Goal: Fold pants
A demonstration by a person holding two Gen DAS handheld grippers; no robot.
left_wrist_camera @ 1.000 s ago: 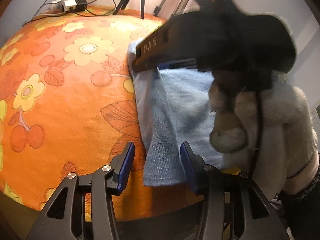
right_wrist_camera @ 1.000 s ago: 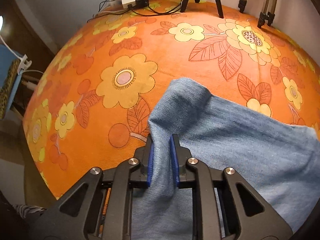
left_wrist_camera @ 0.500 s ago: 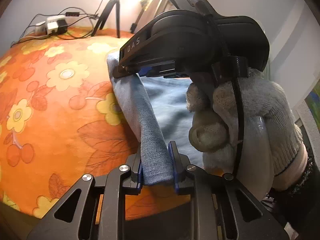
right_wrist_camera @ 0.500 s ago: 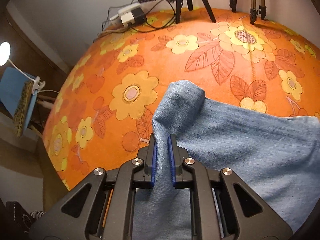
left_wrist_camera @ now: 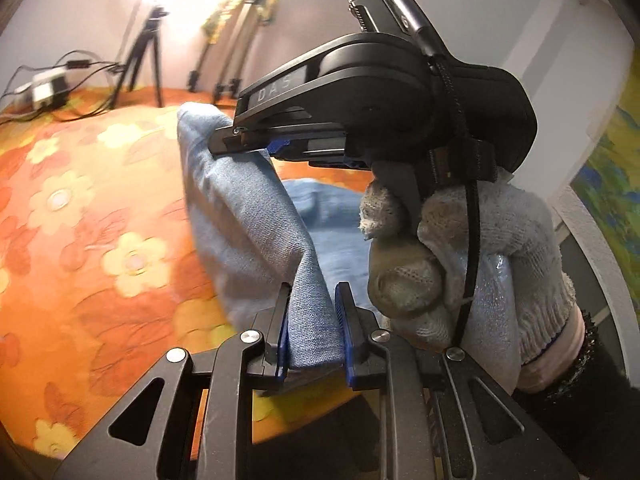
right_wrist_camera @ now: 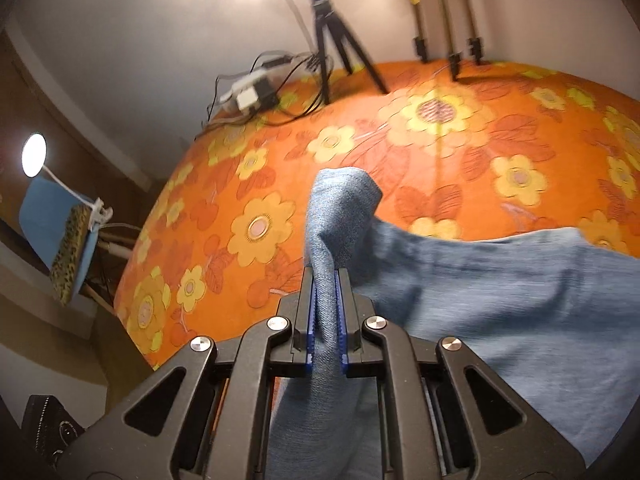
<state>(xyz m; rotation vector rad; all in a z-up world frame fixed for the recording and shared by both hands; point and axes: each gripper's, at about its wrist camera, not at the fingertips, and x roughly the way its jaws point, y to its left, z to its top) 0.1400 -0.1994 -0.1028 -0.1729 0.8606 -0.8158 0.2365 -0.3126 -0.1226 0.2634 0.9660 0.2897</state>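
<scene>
The pants (right_wrist_camera: pixel 500 300) run off the frame's right edge.

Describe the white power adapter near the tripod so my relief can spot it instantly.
Start at the orange floral bedspread and go to its far edge by the wall. Left of the black tripod lies the white power adapter, the only boxy thing there, tangled in black cables.
</scene>
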